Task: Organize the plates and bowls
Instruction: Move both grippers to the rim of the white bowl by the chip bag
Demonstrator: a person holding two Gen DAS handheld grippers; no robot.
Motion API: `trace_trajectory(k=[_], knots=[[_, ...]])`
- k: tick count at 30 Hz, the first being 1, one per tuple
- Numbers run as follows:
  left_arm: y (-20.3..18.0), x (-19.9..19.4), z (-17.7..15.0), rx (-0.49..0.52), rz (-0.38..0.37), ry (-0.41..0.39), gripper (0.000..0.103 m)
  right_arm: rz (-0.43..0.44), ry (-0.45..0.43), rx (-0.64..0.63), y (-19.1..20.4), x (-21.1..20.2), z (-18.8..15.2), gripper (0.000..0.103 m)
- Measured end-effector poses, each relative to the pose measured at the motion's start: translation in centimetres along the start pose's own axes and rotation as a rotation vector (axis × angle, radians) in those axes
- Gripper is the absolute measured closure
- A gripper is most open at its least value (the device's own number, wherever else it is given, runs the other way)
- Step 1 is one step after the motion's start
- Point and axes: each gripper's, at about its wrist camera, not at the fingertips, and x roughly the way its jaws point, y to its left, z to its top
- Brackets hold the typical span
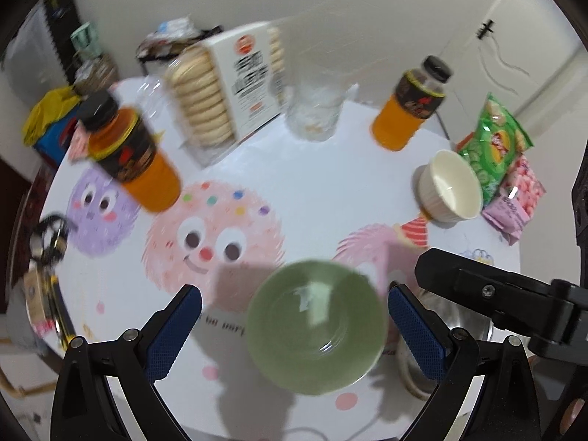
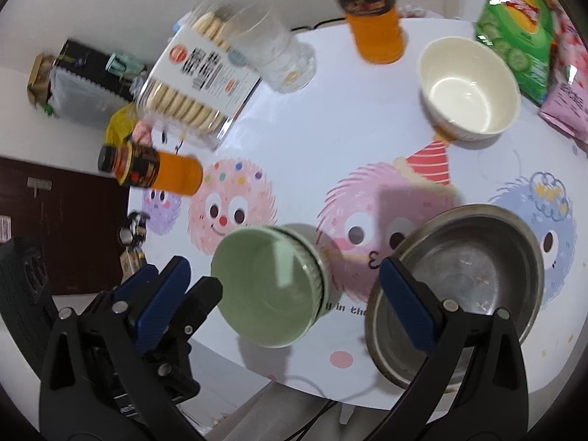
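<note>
A green bowl point(image 1: 315, 327) point(image 2: 268, 286) stands near the table's front edge, between the open fingers of my left gripper point(image 1: 294, 327), untouched. A steel bowl point(image 2: 459, 286) sits to its right; only its edge shows in the left wrist view point(image 1: 452, 316). My right gripper point(image 2: 286, 297) is open, its right finger point(image 2: 404, 305) over the steel bowl's near rim, its left finger beside the green bowl. A cream bowl point(image 1: 454, 185) point(image 2: 468, 88) stands at the far right. The left gripper's fingers also show in the right wrist view point(image 2: 191, 308).
On the cartoon-printed round table point(image 1: 312, 191) stand two orange drink bottles point(image 1: 128, 154) point(image 1: 408, 110), a biscuit box point(image 1: 228, 88), a clear glass point(image 1: 316, 110) and snack bags point(image 1: 496, 143). Keys point(image 1: 51, 235) lie at the left edge.
</note>
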Motion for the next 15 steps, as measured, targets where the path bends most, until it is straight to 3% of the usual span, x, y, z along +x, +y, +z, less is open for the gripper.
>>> trace_trajectory(k=[6,15], knots=[[-4.3,-0.3,3.5,0.152,-0.054,-0.02,0.0,-0.019,-0.079,0.126,-2.7,-3.1,1.3,0.001],[-10.3,0.5,7.6,0.366,-0.156,-0.019,0.0,-0.116,-0.237,0.338,-7.0,-8.2,2.2,0.001]])
